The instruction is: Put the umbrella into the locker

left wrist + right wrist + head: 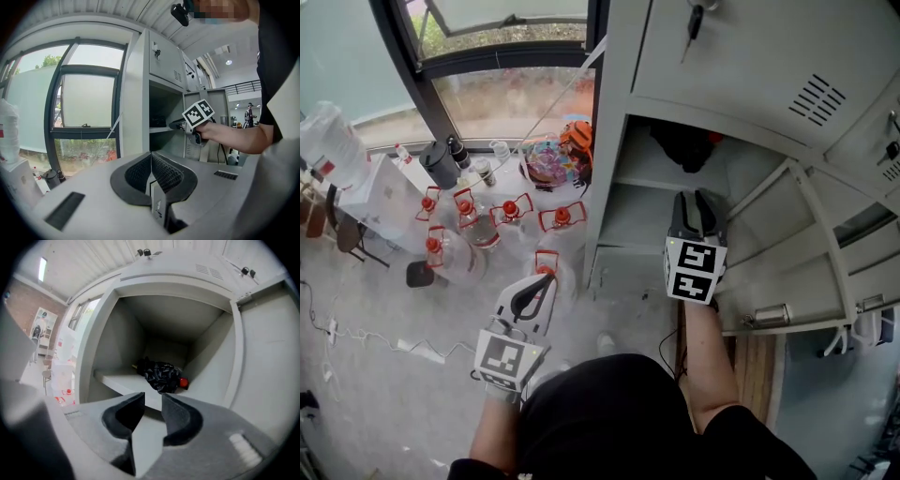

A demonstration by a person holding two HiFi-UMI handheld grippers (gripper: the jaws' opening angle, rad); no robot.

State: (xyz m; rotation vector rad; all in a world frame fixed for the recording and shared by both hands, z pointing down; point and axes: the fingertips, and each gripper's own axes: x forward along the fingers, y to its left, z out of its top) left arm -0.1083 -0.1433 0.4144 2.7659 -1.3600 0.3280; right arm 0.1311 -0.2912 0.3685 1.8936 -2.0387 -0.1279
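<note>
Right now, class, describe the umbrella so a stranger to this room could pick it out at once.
Find the grey locker beside the window; its open compartment has one shelf. At the shelf's back lies the umbrella, a folded black bundle with a red end, the only thing there.

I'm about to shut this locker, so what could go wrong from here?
The umbrella lies loosely bundled on the shelf; it may spread or roll toward the edge. The locker door stands open beside the right hand-held gripper, so swinging it could strike that gripper. Water jugs crowd the floor near the left hand-held gripper and could be knocked.
</note>
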